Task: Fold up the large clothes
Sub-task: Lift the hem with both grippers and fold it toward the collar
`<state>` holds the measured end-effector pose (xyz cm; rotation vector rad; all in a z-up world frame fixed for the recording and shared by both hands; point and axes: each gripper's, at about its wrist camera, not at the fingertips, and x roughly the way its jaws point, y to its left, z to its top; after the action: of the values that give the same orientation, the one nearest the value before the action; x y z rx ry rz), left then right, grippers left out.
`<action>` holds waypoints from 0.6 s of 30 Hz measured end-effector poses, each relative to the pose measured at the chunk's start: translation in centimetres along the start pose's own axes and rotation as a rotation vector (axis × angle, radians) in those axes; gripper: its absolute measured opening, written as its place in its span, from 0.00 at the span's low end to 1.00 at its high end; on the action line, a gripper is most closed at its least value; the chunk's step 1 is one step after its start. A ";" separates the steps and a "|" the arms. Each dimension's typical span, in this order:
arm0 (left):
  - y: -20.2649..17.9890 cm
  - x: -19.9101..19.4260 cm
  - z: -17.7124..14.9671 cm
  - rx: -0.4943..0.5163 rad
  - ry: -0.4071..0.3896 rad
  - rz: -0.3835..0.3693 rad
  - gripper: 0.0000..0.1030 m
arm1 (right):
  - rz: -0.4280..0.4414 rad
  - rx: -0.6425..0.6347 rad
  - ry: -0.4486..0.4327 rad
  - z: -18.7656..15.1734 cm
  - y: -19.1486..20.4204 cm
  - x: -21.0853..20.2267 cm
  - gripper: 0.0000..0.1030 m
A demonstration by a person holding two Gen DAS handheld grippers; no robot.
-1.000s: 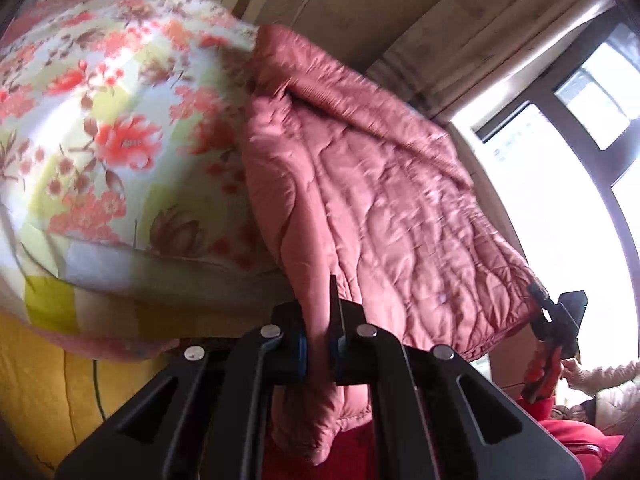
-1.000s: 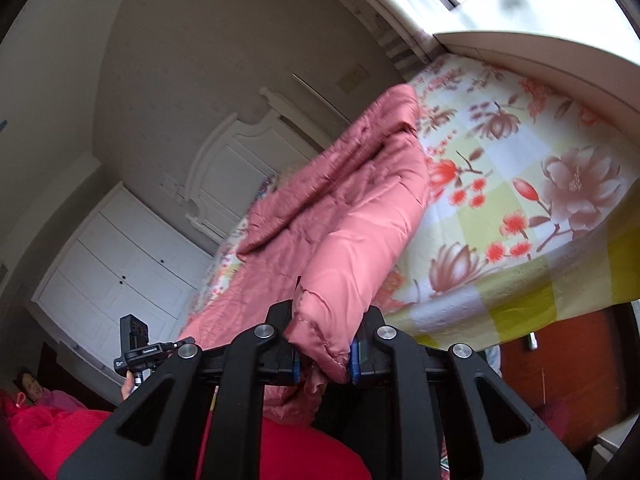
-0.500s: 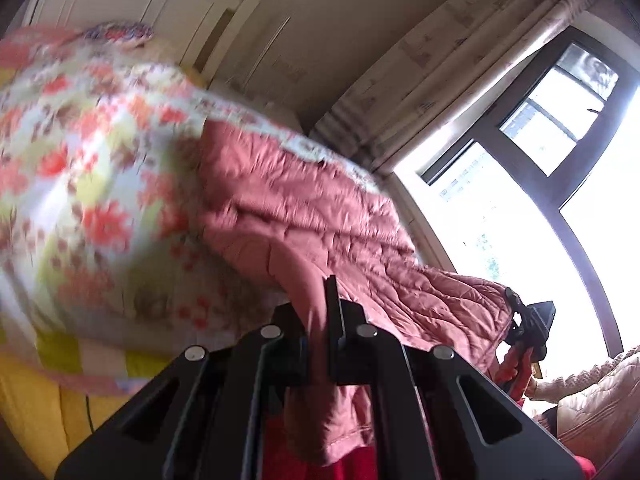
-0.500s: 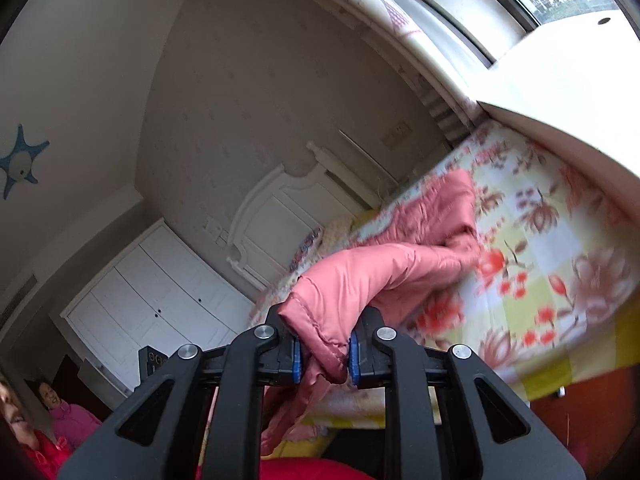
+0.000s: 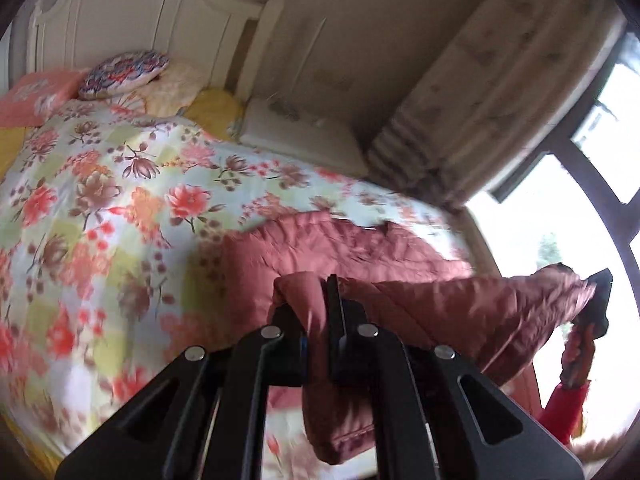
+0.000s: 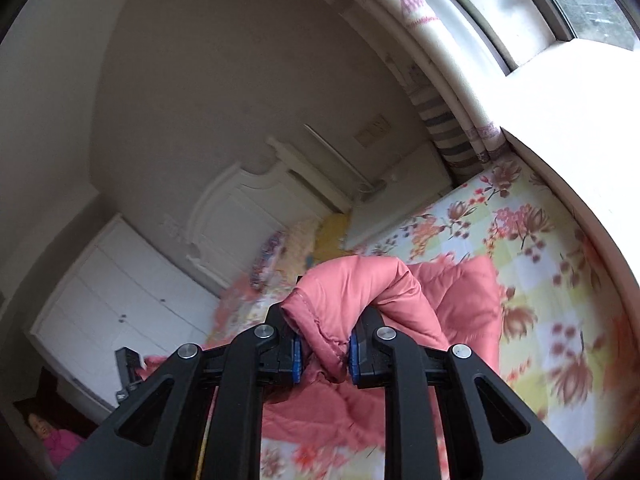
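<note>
Each camera looks forward along its own claw, close above the bed, toward the headboard; both views share these.

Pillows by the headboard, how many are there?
3, maybe more: a round patterned pillow against the headboard, a cream pillow beside it, and a yellow pillow nearer the window. Others may be hidden.

One pink coat. Two grippers, left and right. One floral bedspread. One round cushion at eleven o'clock. One headboard.
</note>
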<state>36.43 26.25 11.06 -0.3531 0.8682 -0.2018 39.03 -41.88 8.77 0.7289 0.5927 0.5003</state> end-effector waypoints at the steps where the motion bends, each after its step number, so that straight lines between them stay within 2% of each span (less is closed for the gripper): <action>1: 0.6 2.2 1.4 -0.015 0.021 0.024 0.07 | -0.033 0.006 0.017 0.9 -0.4 1.8 0.18; 5: 2.9 9.9 4.7 -0.066 0.118 0.098 0.07 | -0.174 0.033 0.107 3.3 -3.8 10.2 0.18; 8: 5.3 16.1 6.4 -0.115 0.196 0.140 0.07 | -0.254 0.059 0.177 3.3 -7.2 15.6 0.18; 11: 6.9 19.8 6.4 -0.146 0.235 0.167 0.10 | -0.324 0.079 0.227 2.4 -10.1 19.6 0.19; 14: 7.7 21.7 5.7 -0.152 0.266 0.179 0.10 | -0.384 0.097 0.264 1.1 -12.0 21.8 0.20; 18: 8.0 21.7 5.2 -0.184 0.270 0.164 0.12 | -0.382 0.126 0.267 0.7 -12.7 21.7 0.23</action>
<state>54.37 28.00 -4.31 -0.4301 1.1811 -0.0167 57.95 -37.19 -7.09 0.6513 0.9981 0.2058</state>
